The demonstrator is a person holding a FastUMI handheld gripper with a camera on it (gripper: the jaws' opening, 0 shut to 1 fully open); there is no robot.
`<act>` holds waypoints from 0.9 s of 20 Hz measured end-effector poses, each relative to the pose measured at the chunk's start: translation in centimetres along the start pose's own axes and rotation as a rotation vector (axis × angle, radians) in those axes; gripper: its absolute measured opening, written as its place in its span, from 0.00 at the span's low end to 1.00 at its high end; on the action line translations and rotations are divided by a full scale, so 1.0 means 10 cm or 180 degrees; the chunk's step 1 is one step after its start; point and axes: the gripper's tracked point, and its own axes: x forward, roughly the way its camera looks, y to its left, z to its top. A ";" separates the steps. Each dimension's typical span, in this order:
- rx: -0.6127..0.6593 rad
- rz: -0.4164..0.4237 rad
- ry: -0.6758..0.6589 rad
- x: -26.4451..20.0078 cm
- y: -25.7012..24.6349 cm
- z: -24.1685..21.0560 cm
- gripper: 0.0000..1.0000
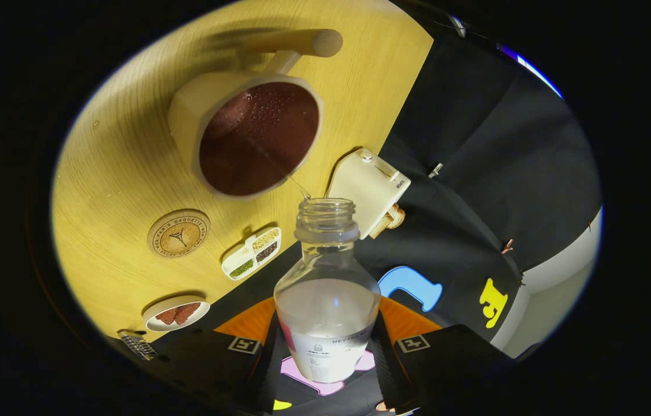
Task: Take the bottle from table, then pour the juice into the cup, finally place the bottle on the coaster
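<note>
The gripper [328,352] is pinching the bottle [327,289] with its 2 fingers pressing on the lower body, the bottle's long axis running straight ahead toward 12 o'clock. A thin stream is leaving the open mouth toward the cup [253,136] at 11 o'clock. The coaster [178,233] is lying at 10 o'clock, nearer than the cup, so the coming placement is probably calling for a swing that way.

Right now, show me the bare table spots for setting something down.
Bare wood lies beside the cup, away from the toaster, above the coaster. Crowded: coaster, divided dish, plate. Tongs grip the bottle.
</note>
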 end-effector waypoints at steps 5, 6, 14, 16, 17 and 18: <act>-0.0108 -0.0005 -0.0102 -0.03 -0.01 0.06 0.70; -0.0107 -0.0012 -0.0098 -0.03 -0.02 0.04 0.70; -0.0172 -0.0007 -0.0058 -0.01 -0.08 -0.01 0.70; -0.0176 -0.0013 -0.0056 -0.02 -0.10 0.00 0.70; -0.0179 -0.0017 -0.0062 -0.01 -0.10 0.01 0.70; -0.0181 -0.0024 -0.0070 -0.02 -0.11 0.01 0.70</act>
